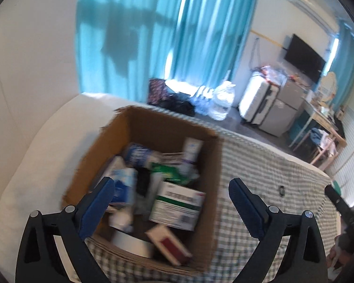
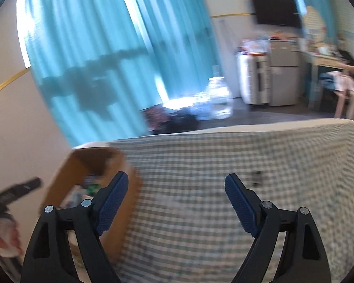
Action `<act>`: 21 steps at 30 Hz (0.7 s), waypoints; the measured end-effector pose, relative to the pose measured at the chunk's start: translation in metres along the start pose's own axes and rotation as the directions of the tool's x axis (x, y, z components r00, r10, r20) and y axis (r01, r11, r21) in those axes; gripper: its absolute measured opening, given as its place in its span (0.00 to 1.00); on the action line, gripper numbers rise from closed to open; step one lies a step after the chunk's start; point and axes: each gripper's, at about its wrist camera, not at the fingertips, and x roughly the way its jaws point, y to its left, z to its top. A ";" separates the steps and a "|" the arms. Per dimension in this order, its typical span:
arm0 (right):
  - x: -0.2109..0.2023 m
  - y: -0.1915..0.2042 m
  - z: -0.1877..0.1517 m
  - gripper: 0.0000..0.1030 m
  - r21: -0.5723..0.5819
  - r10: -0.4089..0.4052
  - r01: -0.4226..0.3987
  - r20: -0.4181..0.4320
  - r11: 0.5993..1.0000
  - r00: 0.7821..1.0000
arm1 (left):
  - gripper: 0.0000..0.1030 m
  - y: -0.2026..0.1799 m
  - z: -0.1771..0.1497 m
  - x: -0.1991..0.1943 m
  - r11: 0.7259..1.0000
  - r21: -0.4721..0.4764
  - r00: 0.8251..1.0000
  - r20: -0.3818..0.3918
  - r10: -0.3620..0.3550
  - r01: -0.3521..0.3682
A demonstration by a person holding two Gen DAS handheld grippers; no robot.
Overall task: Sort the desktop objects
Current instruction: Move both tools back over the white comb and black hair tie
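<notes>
A brown cardboard box (image 1: 111, 139) stands on the checked tablecloth (image 1: 259, 165). It holds several items: a green-and-white medicine box (image 1: 177, 206), a red-and-white carton (image 1: 168, 244), a white tape roll (image 1: 132, 243), a white tube (image 1: 191, 149) and blue-and-white packs (image 1: 124, 184). My left gripper (image 1: 171, 206) is open and empty, above the box's near side. My right gripper (image 2: 177, 200) is open and empty over the cloth (image 2: 200, 188), right of the box (image 2: 66, 172). A small dark object (image 1: 281, 190) lies on the cloth; it also shows in the right wrist view (image 2: 256, 177).
The table's far edge (image 2: 247, 125) drops to a dark floor with bags (image 1: 214, 99) and a suitcase (image 1: 254, 99). Teal curtains (image 1: 165, 35) hang behind. The other gripper's handle (image 1: 339, 202) shows at the right, and a hand (image 2: 4, 238) at the left.
</notes>
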 end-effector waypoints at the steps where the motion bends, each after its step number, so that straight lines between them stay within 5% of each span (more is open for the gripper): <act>1: -0.011 -0.017 -0.003 0.82 0.013 -0.038 0.038 0.014 0.999 0.999 | 0.98 -0.014 -0.004 -0.003 1.000 0.013 1.000 0.003 -0.014 0.014; 12: -0.058 -0.109 -0.038 0.82 0.034 -0.161 0.160 0.051 0.987 0.986 | 1.00 -0.153 -0.076 0.032 0.992 0.111 0.995 -0.089 -0.044 0.054; 21: -0.017 -0.140 -0.054 0.81 0.052 -0.131 0.131 -0.008 0.990 0.991 | 1.00 -0.186 -0.121 0.101 0.990 0.138 0.967 -0.255 0.012 0.024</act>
